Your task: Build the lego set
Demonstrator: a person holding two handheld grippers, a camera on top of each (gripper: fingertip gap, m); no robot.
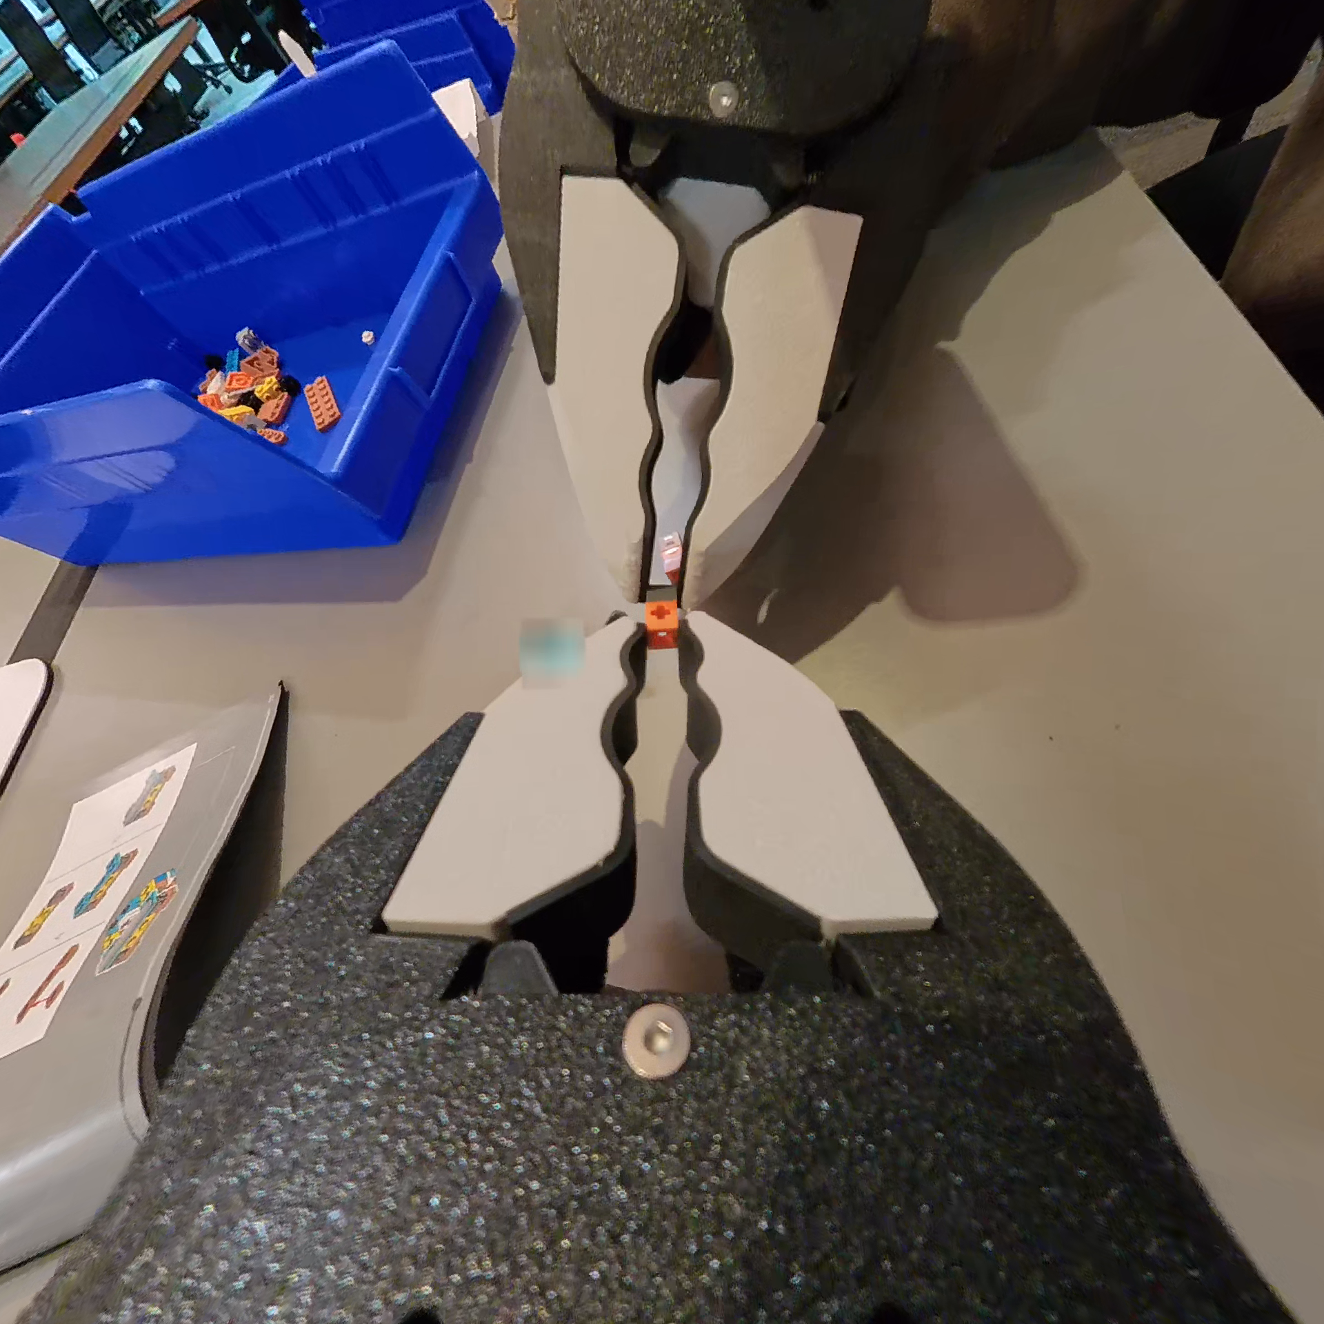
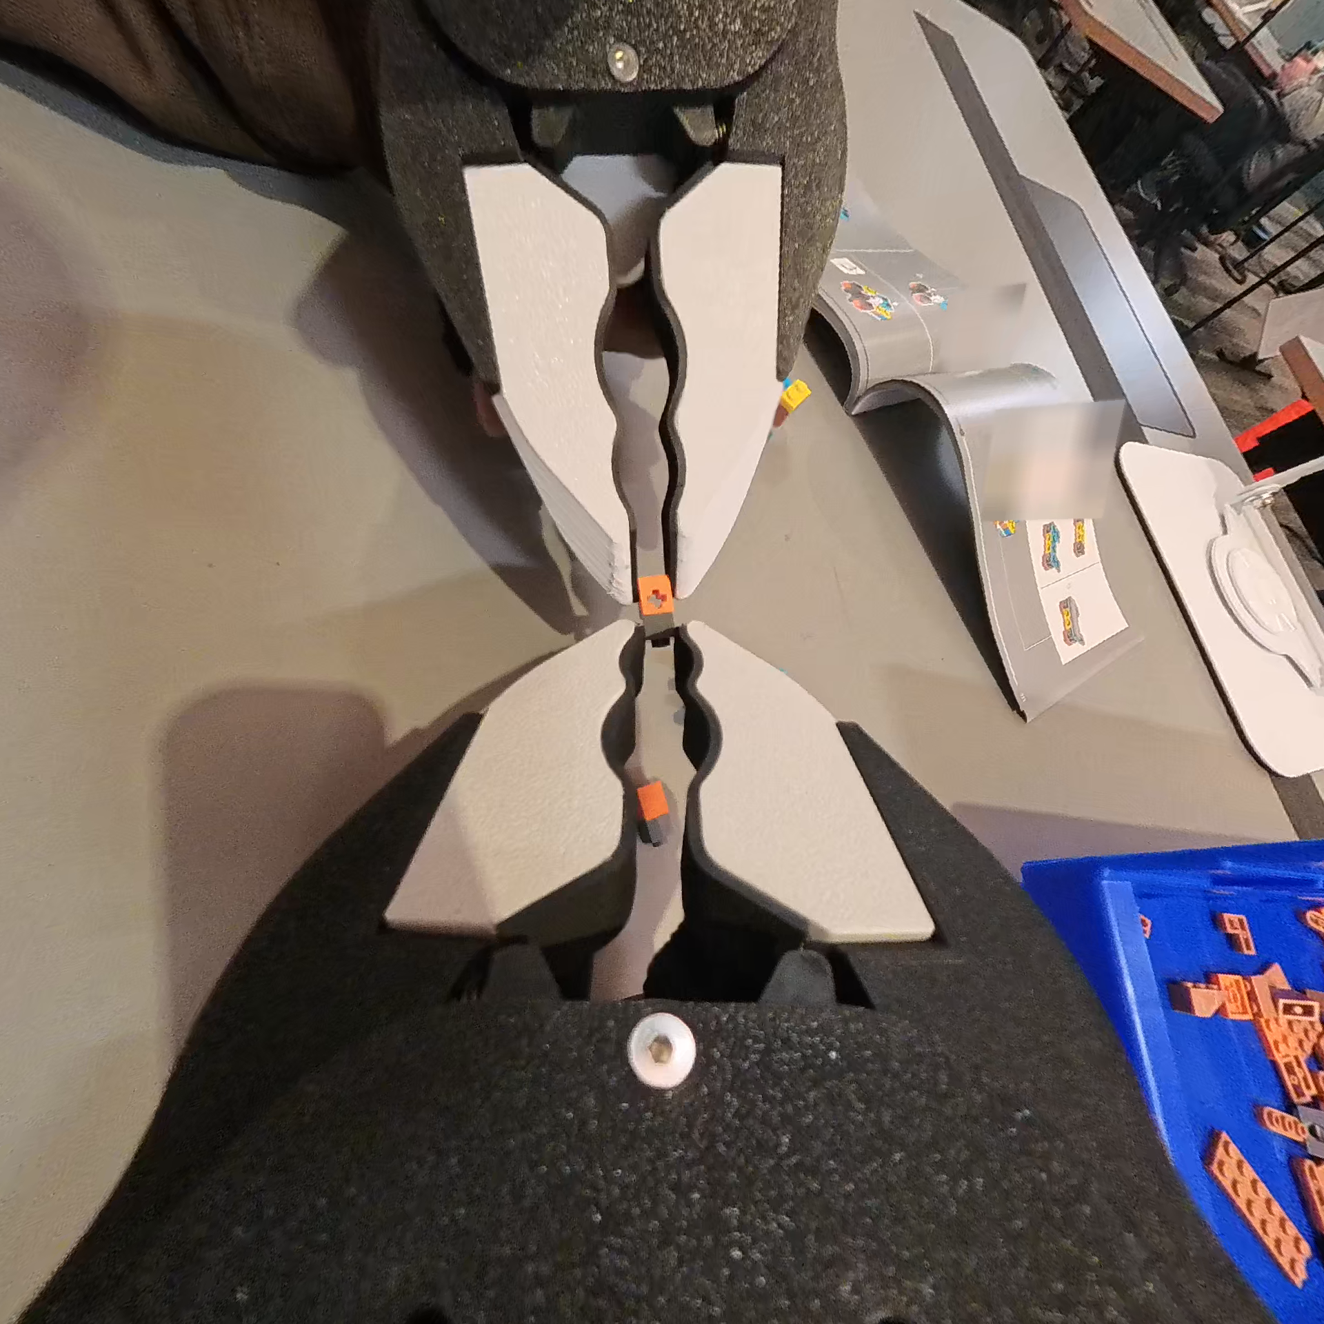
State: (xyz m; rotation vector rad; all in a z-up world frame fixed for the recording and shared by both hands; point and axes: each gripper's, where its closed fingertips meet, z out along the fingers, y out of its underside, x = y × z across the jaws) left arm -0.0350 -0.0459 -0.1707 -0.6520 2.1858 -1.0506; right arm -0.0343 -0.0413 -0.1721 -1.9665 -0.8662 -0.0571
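Note:
The two grippers meet tip to tip above the grey table. My left gripper [image 1: 660,636] is shut on a small orange brick [image 1: 660,625] with a cross-shaped hole. My right gripper [image 2: 659,640] is shut on a small dark grey piece [image 2: 659,630], which is pressed against the orange brick [image 2: 656,595]. In the left wrist view the right gripper [image 1: 660,589] comes in from the top. In the right wrist view the left gripper [image 2: 655,582] comes in from the top. A small orange and grey assembly [image 2: 652,809] lies on the table under my right fingers.
A blue bin [image 1: 251,286] of loose orange, yellow and black bricks stands at the left; it also shows in the right wrist view [image 2: 1118,953]. An open instruction booklet [image 1: 107,860] [image 2: 1039,573] lies nearby. A yellow brick [image 2: 795,394] and a white pad [image 2: 1175,573] are on the table. The tips of both grippers are at nearly the same place.

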